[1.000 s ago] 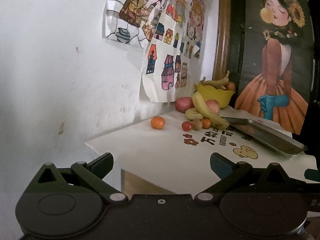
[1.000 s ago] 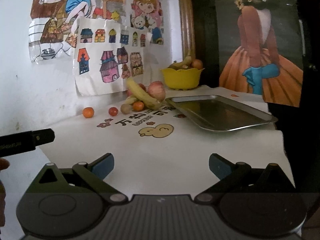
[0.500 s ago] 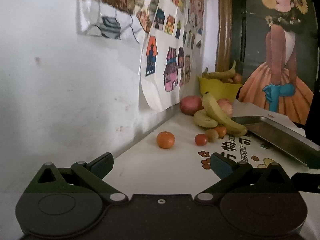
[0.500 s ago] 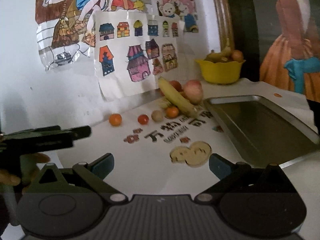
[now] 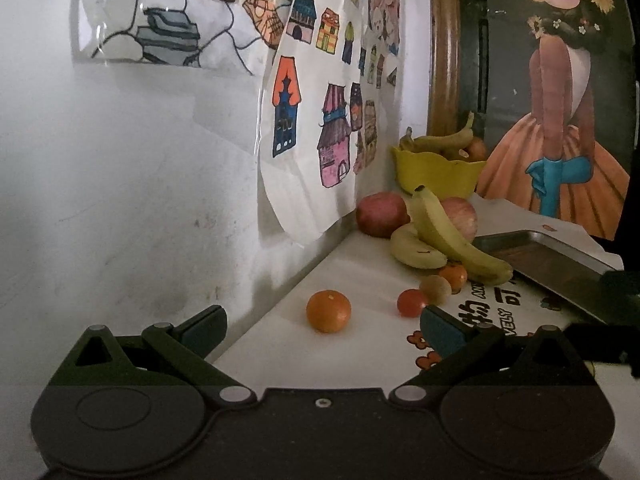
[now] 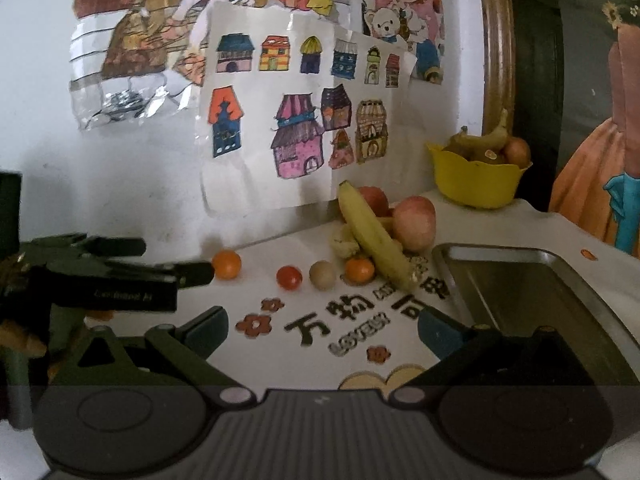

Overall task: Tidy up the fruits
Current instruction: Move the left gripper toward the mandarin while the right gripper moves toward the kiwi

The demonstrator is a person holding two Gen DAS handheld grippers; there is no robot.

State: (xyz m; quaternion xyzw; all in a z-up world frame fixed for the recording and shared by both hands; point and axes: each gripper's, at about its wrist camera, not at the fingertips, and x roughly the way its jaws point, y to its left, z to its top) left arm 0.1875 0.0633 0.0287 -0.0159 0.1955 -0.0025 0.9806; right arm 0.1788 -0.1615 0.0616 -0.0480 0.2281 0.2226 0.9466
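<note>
White tabletop (image 6: 248,364), printed with flowers and characters, runs along a wall hung with children's drawings of houses (image 6: 296,128) in the upper middle of the right wrist view. Loose fruit lies in a rough line near the wall, at mid-frame: an orange mandarin (image 5: 329,311) furthest out, then a cherry tomato (image 5: 412,302), a pale round fruit (image 5: 436,289), a second small orange (image 6: 359,269), and behind them two bananas (image 5: 452,236) leaning on two apples (image 6: 414,222). A yellow bowl (image 6: 476,184) at the right of the frame already holds fruit, and a metal tray (image 6: 528,280) sits bare at the lower right, which I take to be where the loose pieces are meant to go.

In the left wrist view the left gripper (image 5: 322,322) is low over the table with its jaws wide apart, the mandarin sitting between and just beyond the tips, not yet touched. That lines up as a reach for the nearest, most isolated fruit, which is the easy one to start with. From the right wrist view the same gripper shows at the left edge, its tip just beside the mandarin.

Meanwhile the right gripper (image 6: 322,330) hangs over the printed lettering, jaws also spread and holding nothing, well apart from the fruit, probably waiting its turn near the tray.
</note>
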